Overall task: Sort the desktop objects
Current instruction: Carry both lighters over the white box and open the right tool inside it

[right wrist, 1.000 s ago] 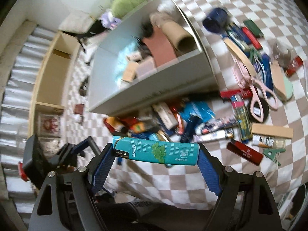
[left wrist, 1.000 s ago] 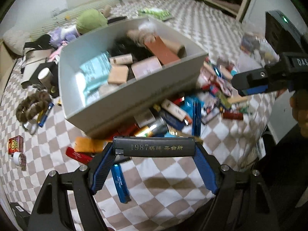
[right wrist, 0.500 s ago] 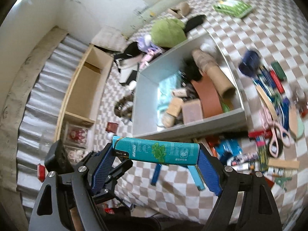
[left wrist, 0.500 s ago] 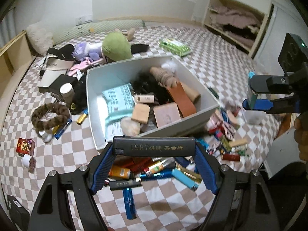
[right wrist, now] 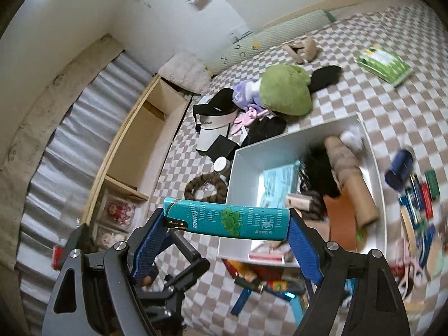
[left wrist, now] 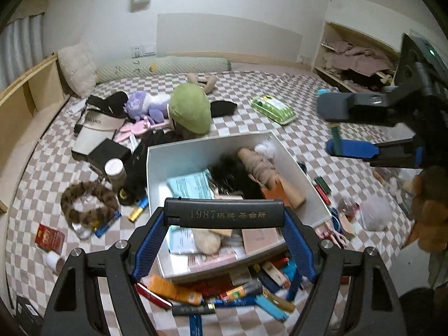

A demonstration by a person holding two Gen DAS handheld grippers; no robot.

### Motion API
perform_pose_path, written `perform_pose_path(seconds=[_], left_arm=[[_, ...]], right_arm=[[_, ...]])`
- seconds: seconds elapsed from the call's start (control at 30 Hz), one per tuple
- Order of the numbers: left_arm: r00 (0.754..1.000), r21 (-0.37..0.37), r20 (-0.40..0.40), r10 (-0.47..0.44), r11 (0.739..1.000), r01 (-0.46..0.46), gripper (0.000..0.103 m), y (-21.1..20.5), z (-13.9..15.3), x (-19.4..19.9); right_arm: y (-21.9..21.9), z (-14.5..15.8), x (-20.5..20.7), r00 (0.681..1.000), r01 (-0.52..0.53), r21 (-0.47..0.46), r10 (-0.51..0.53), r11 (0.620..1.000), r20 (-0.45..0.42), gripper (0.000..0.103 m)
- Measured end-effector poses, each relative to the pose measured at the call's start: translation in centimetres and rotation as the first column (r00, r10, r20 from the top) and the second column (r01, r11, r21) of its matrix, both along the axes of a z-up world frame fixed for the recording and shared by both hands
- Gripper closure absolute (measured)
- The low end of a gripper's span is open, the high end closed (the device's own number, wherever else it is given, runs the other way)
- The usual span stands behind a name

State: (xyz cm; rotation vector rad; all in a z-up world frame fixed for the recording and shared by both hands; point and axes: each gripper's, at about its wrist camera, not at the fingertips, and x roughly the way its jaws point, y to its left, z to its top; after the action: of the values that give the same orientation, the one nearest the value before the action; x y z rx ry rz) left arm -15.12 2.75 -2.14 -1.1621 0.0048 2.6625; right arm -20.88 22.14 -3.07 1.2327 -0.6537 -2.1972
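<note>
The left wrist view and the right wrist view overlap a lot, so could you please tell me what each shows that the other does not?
Only the left wrist view shows the black lighter clamped in the left hand-held gripper and the red box on the checkered cover.

Only the right wrist view shows the teal Menthol lighter clamped in the right hand-held gripper and the pink scissors.

Both show the grey bin, the green plush and the green tissue pack.
</note>
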Motion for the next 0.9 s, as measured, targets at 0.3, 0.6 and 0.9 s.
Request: perform_pose_path(seconds=[0.3,0.6,0.9], left_arm=[[0.999,-0.034,0.033,0.041,0.999,-0.039,0.022,-1.5,-2.7,-2.8],[0.996,-0.040,0.088,0.021,0.999,-0.018,0.022,-2.1,-5.3,-4.4],[0.992,-0.050,0.121,-0.024,0.998,0.031,0.022,-0.8,-6.8,-5.6]], right_arm=[[-3.5,-4.8,-6.3,0.998,-0.046,0.153,0.038,0.987,0.058,0.019],[-7.1,-9.9,-11.1,0.991,-0.120,0.340,0.095,0.933,0.090,0.019],[-10.9,-14.2,-14.7,0.981,-0.189,0.456,0.147,0.870,0.127,0.019]])
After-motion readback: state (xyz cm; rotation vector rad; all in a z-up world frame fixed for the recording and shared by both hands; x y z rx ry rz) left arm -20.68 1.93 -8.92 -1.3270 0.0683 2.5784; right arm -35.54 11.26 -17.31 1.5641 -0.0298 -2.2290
